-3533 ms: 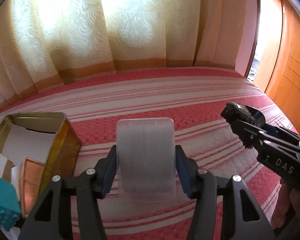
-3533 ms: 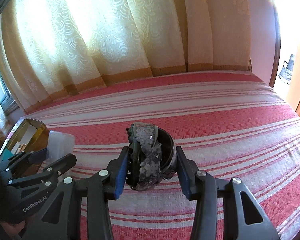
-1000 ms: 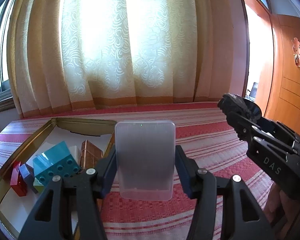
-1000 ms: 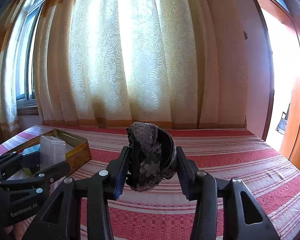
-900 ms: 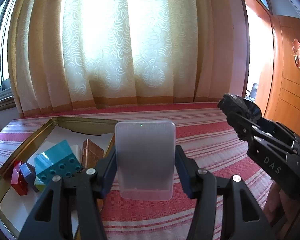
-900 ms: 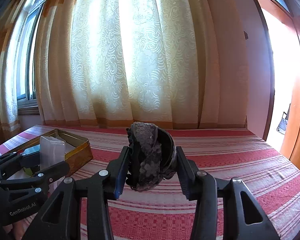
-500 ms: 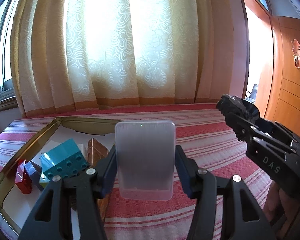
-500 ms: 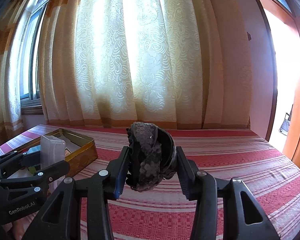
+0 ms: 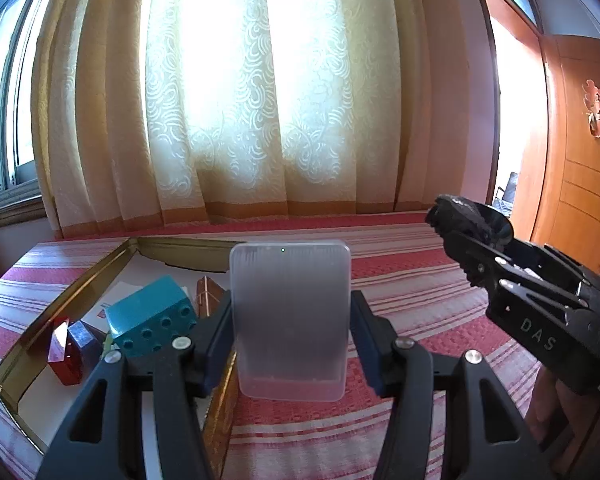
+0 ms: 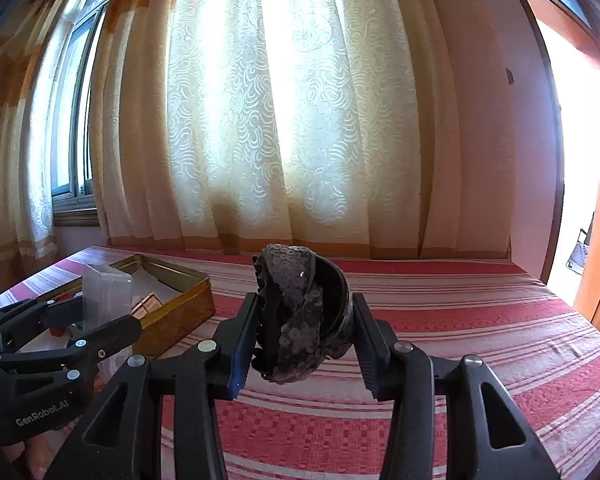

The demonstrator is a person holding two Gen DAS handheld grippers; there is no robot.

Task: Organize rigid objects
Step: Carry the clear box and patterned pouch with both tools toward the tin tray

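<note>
Left tongs (image 9: 291,332) pinched one frosted plastic box (image 9: 290,320), upright between both pads, held above the bed (image 9: 420,304). Right tongs (image 10: 305,330) pinched one black sequined hair clip (image 10: 300,312). One gold tin (image 9: 60,300) sat left of the left tongs, holding one teal block (image 9: 148,318), one red gem (image 9: 60,356), one blue gem (image 9: 85,342) and one brown box (image 9: 208,298). Cream curtains (image 10: 292,120) hung beyond both tongs.
</note>
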